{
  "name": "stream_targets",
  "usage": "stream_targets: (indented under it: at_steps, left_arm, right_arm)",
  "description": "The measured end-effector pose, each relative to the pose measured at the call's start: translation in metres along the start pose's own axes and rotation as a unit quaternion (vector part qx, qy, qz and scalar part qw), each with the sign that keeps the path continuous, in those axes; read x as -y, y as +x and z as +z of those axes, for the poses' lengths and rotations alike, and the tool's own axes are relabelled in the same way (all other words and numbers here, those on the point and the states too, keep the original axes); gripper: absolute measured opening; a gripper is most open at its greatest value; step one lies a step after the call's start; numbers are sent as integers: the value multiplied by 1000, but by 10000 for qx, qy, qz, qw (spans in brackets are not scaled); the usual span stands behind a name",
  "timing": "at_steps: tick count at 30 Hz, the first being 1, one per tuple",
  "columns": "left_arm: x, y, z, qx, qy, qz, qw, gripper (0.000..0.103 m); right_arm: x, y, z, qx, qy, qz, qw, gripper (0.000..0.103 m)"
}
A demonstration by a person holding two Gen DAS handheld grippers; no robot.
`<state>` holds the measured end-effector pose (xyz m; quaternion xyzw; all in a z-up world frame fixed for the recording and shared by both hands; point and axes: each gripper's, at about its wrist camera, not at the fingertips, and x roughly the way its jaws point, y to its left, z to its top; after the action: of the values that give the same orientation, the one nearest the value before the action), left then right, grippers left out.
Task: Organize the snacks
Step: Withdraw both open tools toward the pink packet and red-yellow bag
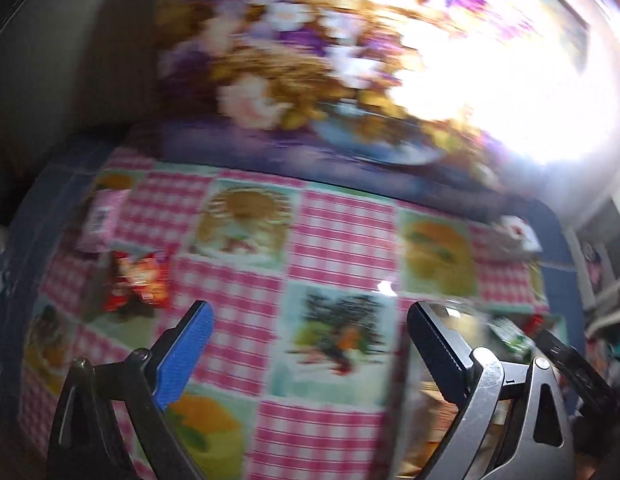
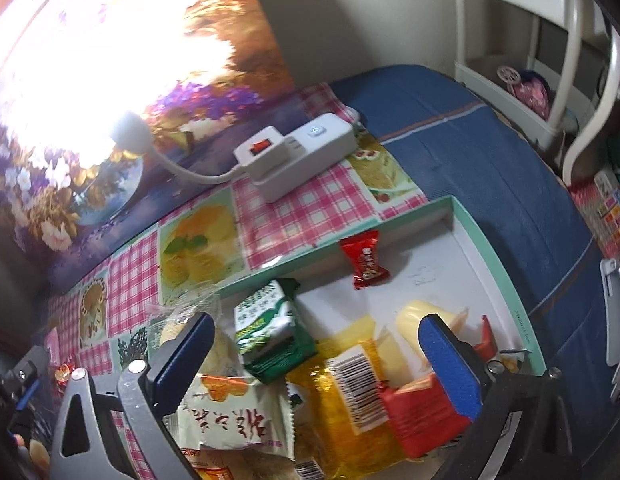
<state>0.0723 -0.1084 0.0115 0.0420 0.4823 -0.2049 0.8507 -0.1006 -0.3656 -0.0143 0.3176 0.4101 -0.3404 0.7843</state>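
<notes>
In the blurred left wrist view, my left gripper (image 1: 308,312) is open and empty above the pink checked tablecloth (image 1: 342,220). A red snack packet (image 1: 140,280) and a pink packet (image 1: 102,216) lie to its far left. In the right wrist view, my right gripper (image 2: 316,330) is open and empty above a mint-rimmed white box (image 2: 502,264). The box holds a green packet (image 2: 276,328), an orange packet with a barcode (image 2: 346,404), a red packet (image 2: 422,412), a yellow packet (image 2: 426,320), a white packet with red writing (image 2: 230,420) and a small red candy (image 2: 364,260).
A white power strip (image 2: 298,152) with a lamp cable sits on the tablecloth behind the box. A flower picture (image 1: 310,60) with strong glare stands at the table's back. Blue cloth (image 2: 490,160) covers the right side. A white chair (image 2: 566,60) stands beyond.
</notes>
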Motion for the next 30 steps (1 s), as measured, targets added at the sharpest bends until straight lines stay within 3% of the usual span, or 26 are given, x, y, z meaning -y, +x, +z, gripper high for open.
stream_targets:
  at_steps: [9, 15, 21, 26, 30]
  left_arm:
    - [-126, 12, -12, -151, -1135, 779, 9904, 98]
    - [-185, 15, -28, -152, -1029, 1218, 9871, 98]
    - [-230, 13, -30, -125, -981, 1413, 9850, 98]
    - [-254, 11, -22, -56, -810, 1381, 9871, 98]
    - [-273, 19, -12, -176, -830, 1132, 9899, 98]
  right_arm:
    - [-48, -5, -9, 81, -540, 102, 9985, 103]
    - [-110, -11, -24, 186, -1232, 329, 9917, 103]
    - [-175, -11, -51, 173, -1911, 557, 9798, 103]
    - [-221, 3, -73, -185, -2090, 989, 9727, 103]
    - [-258, 17, -87, -453, -2093, 1380, 9670, 103]
